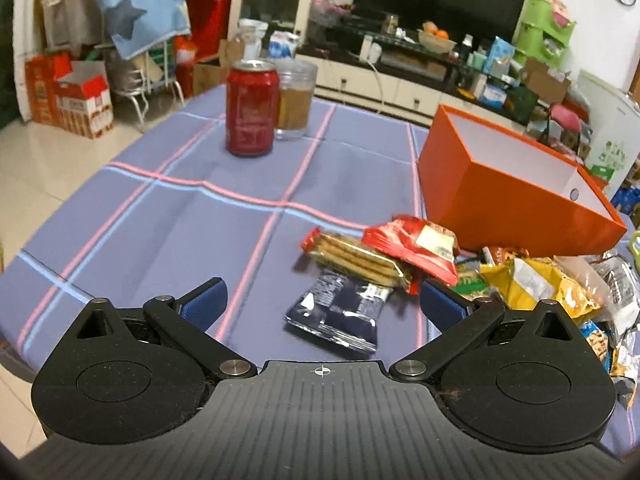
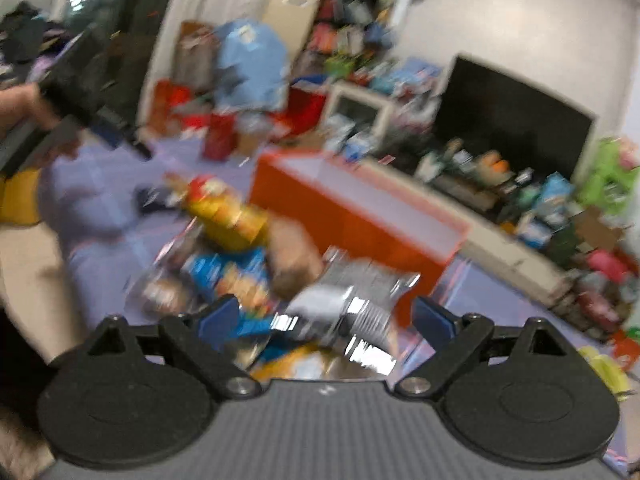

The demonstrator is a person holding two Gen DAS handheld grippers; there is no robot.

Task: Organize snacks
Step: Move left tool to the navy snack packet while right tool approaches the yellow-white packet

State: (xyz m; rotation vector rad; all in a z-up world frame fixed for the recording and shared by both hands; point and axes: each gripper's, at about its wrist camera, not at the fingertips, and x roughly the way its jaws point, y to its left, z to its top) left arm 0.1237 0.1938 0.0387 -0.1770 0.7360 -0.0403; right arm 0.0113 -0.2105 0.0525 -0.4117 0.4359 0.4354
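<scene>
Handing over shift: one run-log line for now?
left tool: open, over dark packet | right tool: open, over silver packet | orange box: empty

**Snacks heaped beside the box, drinks at the far end**

On the table (image 1: 168, 216), the can (image 1: 251, 108) stands in the upper middle of the left wrist view, with the jar (image 1: 295, 98) just behind it to the right. The open box (image 1: 500, 184) sits at the right. Before the box, toward the lower right, lies the snack pile (image 1: 532, 280). At its left edge a biscuit pack (image 1: 356, 258) rests partly on a flat pouch (image 1: 340, 312), below centre.
</scene>
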